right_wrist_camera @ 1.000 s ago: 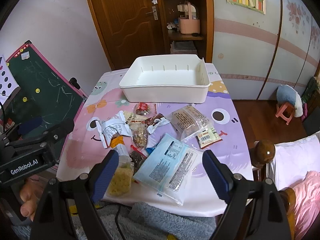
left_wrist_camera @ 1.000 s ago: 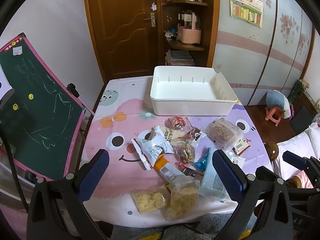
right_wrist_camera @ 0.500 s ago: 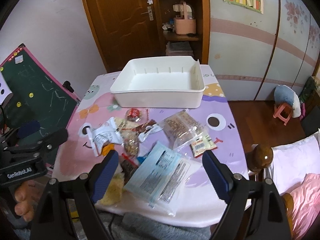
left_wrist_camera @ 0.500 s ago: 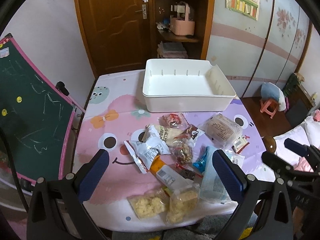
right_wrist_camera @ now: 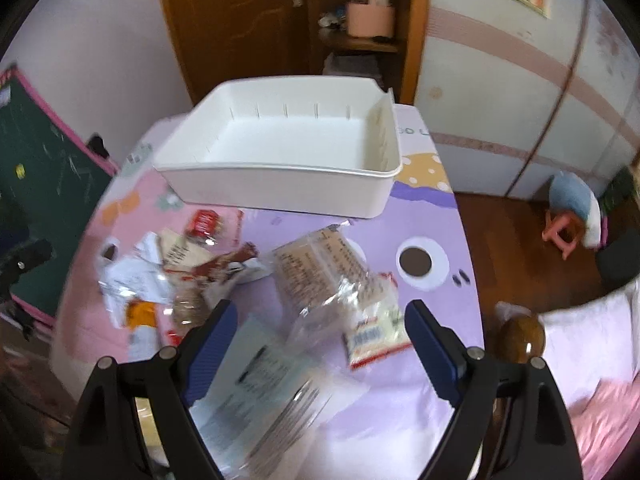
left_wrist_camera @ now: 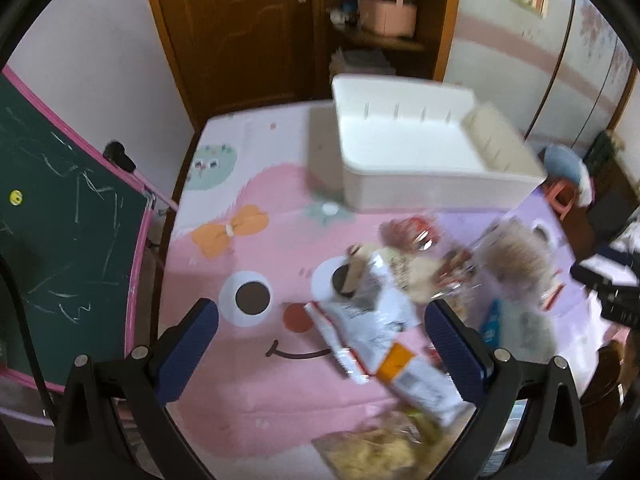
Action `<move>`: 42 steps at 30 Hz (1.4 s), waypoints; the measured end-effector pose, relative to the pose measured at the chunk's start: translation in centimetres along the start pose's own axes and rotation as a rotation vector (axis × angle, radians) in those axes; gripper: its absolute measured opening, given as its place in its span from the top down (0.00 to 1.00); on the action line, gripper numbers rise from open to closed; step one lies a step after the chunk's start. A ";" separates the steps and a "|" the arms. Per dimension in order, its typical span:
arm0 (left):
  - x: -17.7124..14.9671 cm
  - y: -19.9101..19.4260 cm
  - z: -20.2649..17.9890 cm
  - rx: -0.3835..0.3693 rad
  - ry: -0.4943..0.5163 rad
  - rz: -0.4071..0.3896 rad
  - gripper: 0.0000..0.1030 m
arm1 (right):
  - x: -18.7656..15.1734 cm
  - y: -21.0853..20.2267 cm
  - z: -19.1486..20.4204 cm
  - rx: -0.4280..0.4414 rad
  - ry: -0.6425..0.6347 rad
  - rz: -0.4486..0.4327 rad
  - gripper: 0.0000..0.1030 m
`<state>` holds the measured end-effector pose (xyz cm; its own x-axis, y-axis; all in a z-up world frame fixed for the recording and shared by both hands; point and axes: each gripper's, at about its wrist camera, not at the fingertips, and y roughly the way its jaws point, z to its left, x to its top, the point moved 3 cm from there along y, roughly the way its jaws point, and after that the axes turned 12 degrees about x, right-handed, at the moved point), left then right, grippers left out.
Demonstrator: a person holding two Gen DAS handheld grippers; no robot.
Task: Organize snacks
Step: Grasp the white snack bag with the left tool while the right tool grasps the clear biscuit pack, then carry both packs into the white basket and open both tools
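Your left gripper [left_wrist_camera: 322, 326] hangs spread wide with nothing in it, over the pink side of the table [left_wrist_camera: 240, 248]. Your right gripper [right_wrist_camera: 318, 328] is released too, above the clear bag of brown cakes [right_wrist_camera: 320, 270] and the pale blue pack [right_wrist_camera: 260, 384] at the near edge. The snack pile [left_wrist_camera: 400, 288] lies mid-table, the white bin [right_wrist_camera: 280, 160] at the far edge.

Your left gripper [left_wrist_camera: 318, 334] and right gripper [right_wrist_camera: 318, 334] look alike: 2 black angular plastic arms each, tipped with dark blue ribbed pads [left_wrist_camera: 188, 346], and round silver screws [right_wrist_camera: 474, 353] set along the upper edges of the frame.
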<state>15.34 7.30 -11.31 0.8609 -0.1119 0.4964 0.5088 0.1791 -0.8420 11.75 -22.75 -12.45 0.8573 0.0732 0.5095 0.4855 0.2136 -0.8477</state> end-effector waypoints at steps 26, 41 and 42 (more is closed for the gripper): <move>-1.8 13.4 -7.4 -0.317 -0.032 0.332 0.35 | 1.9 11.9 -2.2 0.081 -0.139 0.235 0.31; 0.8 4.0 -6.7 -0.188 -0.033 0.048 0.44 | 2.4 4.1 1.8 0.041 -0.185 0.044 0.38; 1.2 3.0 -6.6 -0.184 -0.028 0.022 0.44 | 2.8 3.2 2.2 0.035 -0.192 0.020 0.38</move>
<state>17.87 1.24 -14.60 0.8728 -0.0823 0.4811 0.4826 -0.0006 -0.8758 15.33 -19.73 -13.44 0.8168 0.2618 0.5140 0.4594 0.2438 -0.8541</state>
